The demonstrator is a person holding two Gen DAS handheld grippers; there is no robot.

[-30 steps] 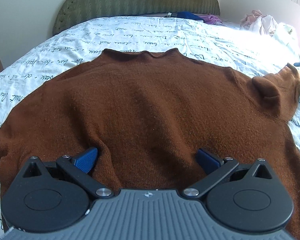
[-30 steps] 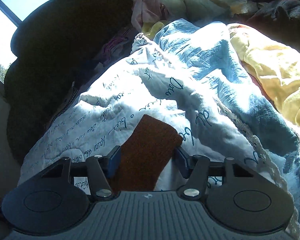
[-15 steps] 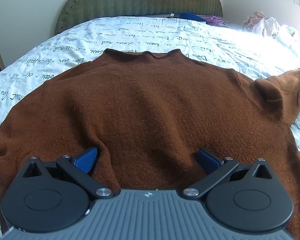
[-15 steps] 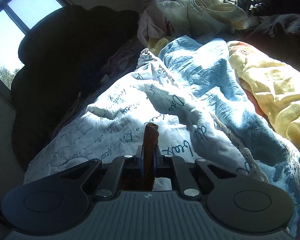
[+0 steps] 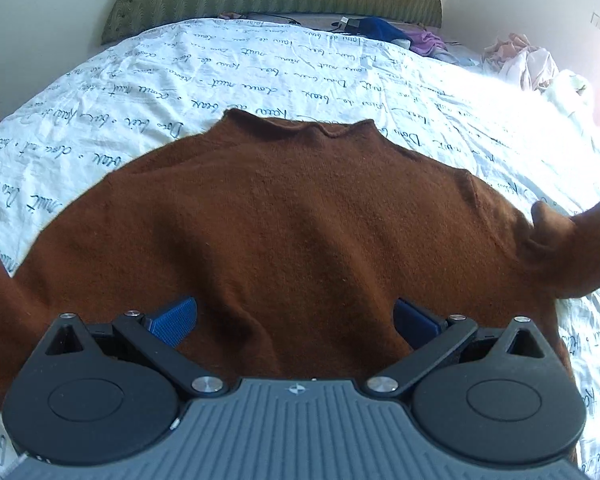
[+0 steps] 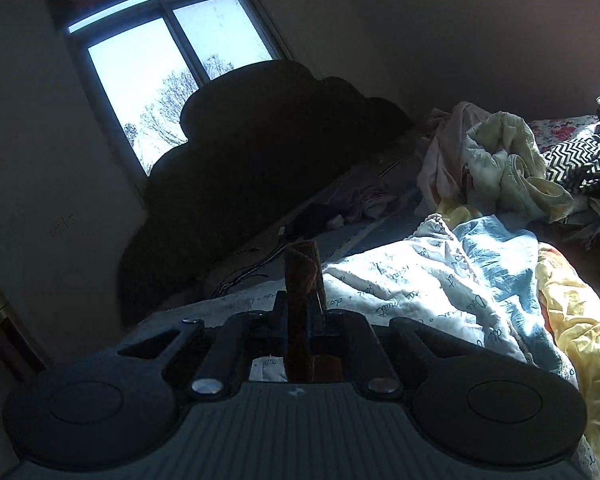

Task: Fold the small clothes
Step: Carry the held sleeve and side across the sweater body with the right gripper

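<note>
Right gripper (image 6: 300, 312) near level, fingers clamped on sweater (image 5: 292, 216) sleeve; left gripper (image 5: 294, 316) angled down, fingers spread.

Left hand-held gripper (image 5: 294, 320): jaws spread wide, blue pads well apart, angled downward, nothing pinched between pads; brown knit fabric lies in gap below. One blue pad (image 5: 172, 317) tilted, ribbed face showing.

Right hand-held gripper (image 6: 300, 312): jaws closed tight, clamping narrow strip of brown sweater sleeve (image 6: 300, 268), cuff end sticking up past fingertips. Gripper raised, pointing near level. No hand or sleeve of person visible in either wrist view.
</note>
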